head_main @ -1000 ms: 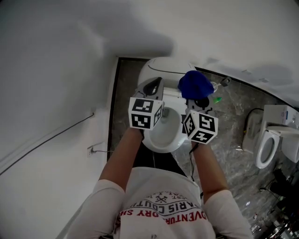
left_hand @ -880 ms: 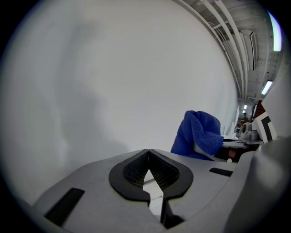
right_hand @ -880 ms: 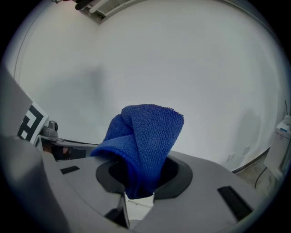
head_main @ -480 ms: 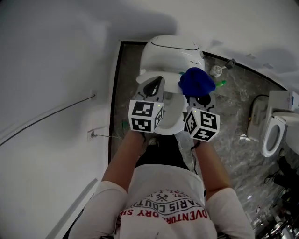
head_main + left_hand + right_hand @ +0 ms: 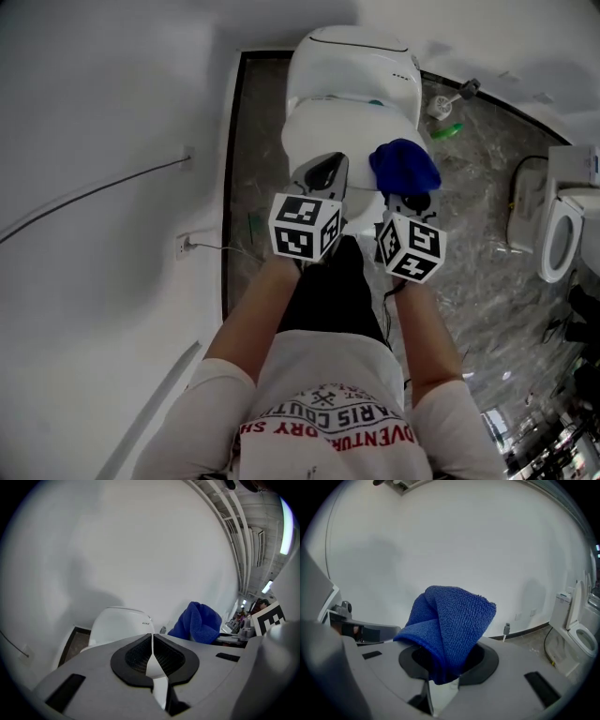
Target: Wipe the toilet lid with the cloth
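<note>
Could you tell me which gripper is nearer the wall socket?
Left. The left gripper is between the wall socket and the right gripper, both by the toilet lid.

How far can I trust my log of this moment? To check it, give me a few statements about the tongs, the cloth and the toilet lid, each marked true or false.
1. The right tongs grip the blue cloth. True.
2. The left tongs hold a brush. False: they are shut with nothing between them.
3. The toilet lid is down. True.
4. The cloth is spread flat on the lid. False: it sits bunched up in the right tongs.
</note>
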